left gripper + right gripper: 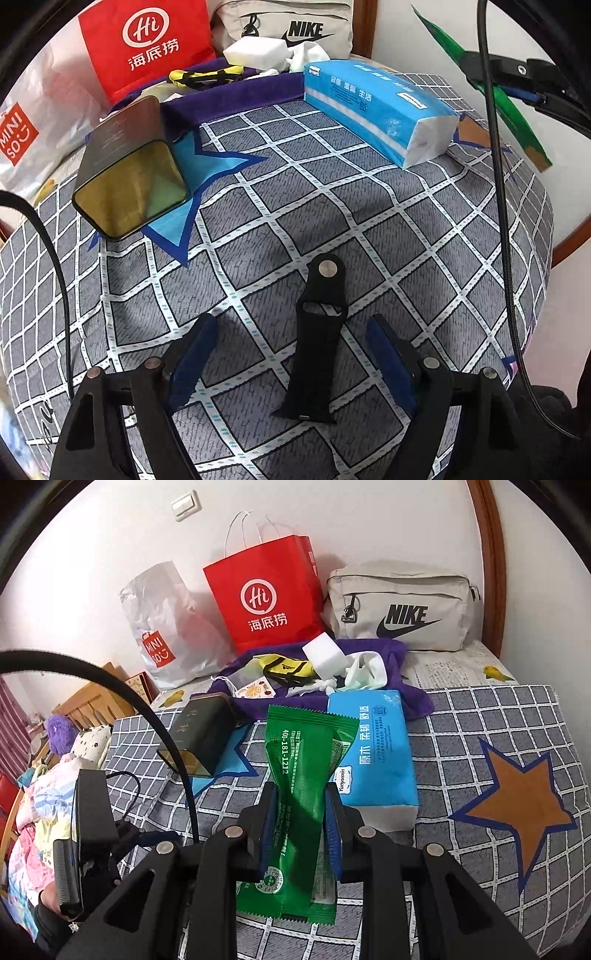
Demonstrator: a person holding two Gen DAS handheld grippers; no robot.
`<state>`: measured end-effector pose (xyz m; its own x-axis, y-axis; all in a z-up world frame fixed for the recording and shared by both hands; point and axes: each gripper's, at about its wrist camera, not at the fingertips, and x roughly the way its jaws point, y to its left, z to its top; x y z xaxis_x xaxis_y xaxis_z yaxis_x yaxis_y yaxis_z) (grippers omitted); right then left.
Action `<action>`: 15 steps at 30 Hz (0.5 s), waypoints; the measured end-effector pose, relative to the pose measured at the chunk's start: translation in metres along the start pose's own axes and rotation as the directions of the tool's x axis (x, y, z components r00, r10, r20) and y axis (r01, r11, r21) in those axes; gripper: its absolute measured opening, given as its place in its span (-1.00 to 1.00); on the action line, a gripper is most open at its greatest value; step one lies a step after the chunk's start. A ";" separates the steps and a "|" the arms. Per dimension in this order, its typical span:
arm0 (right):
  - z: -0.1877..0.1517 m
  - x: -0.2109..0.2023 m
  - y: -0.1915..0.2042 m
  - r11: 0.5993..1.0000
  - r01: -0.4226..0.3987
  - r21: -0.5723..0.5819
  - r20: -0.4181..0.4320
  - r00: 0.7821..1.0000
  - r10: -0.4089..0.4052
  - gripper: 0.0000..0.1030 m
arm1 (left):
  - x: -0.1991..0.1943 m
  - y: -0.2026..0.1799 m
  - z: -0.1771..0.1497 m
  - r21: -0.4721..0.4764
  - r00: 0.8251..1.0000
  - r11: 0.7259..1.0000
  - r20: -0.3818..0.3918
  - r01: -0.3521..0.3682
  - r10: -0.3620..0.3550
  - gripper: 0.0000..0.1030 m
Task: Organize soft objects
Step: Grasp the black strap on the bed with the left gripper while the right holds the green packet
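A black watch strap (319, 339) lies flat on the checked bedspread (406, 236). My left gripper (291, 332) is open just above the bedspread, with the strap between its blue-padded fingers. My right gripper (301, 805) is shut on a green foil packet (306, 775) and holds it above the bed; the packet also shows at the top right of the left wrist view (495, 92). A blue tissue pack (373, 107) (376, 753) lies beyond. A purple cloth (402, 672) at the back holds a white sponge (323, 655), a yellow pouch (286, 668) and white fabric.
A dark tin box (125, 166) (201, 734) lies at the left on a blue star. A red paper bag (266, 594), a Miniso plastic bag (162, 627) and a beige Nike bag (402, 605) stand against the wall. Cables hang near both grippers.
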<state>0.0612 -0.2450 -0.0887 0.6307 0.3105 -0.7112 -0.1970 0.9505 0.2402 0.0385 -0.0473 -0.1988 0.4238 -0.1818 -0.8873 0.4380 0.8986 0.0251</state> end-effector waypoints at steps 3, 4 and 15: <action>-0.001 -0.001 0.000 1.000 -0.016 -0.002 0.005 1.000 0.016 -0.50 | -0.002 -0.002 0.001 0.015 1.000 1.000 -0.001 0.003 -0.003 0.29; 0.000 -0.002 0.000 1.000 -0.018 -0.004 0.003 1.000 0.018 -0.50 | -0.003 -0.004 0.001 0.029 1.000 1.000 -0.001 0.009 -0.009 0.11; 0.001 -0.010 -0.007 0.999 -0.037 0.020 0.027 0.999 0.036 -0.50 | -0.009 -0.010 -0.001 0.076 0.997 0.994 -0.034 0.074 -0.072 -0.51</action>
<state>0.0571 -0.2548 -0.0832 0.6429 0.3444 -0.6842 -0.2049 0.9380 0.2796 0.0298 -0.0541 -0.1916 0.3644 -0.2322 -0.9018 0.5270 0.8498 -0.0058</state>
